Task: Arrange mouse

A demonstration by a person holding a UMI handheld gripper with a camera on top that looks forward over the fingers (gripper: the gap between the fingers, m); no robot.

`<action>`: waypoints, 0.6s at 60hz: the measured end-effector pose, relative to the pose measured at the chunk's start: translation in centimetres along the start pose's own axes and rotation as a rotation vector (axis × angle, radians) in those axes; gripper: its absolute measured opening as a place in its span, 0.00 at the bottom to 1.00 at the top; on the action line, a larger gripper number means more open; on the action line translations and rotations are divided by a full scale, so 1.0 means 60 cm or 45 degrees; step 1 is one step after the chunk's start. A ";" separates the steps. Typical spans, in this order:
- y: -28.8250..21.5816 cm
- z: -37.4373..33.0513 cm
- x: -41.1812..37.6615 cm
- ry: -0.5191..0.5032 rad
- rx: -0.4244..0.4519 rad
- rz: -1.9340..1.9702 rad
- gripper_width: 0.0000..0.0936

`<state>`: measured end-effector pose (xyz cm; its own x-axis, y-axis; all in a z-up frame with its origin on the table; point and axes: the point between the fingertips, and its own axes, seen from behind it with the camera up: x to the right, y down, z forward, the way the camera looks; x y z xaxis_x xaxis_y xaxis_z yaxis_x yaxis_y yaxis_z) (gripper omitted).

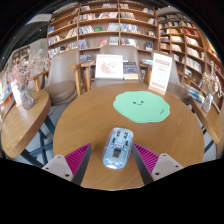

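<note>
A light blue and white mouse [117, 146] lies on the round wooden table [80, 115], between my two fingers with a gap on each side. My gripper [113, 160] is open, its pink pads [77, 157] standing to the left and right of the mouse. Beyond the mouse, further across the table, lies a round mint-green mat [141, 106].
A picture stand [109, 68] and an orange-and-white sign [160, 73] stand at the table's far edge. Chairs stand behind the table, and a second table with a vase of flowers [24, 78] is at the left. Bookshelves [105, 25] line the back wall.
</note>
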<state>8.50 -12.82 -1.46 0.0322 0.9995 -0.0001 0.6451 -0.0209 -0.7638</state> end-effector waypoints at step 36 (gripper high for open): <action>-0.118 0.016 0.002 -0.082 0.051 -0.065 0.46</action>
<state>3.22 -12.51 3.35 -0.0498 0.9988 -0.0013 0.6134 0.0295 -0.7892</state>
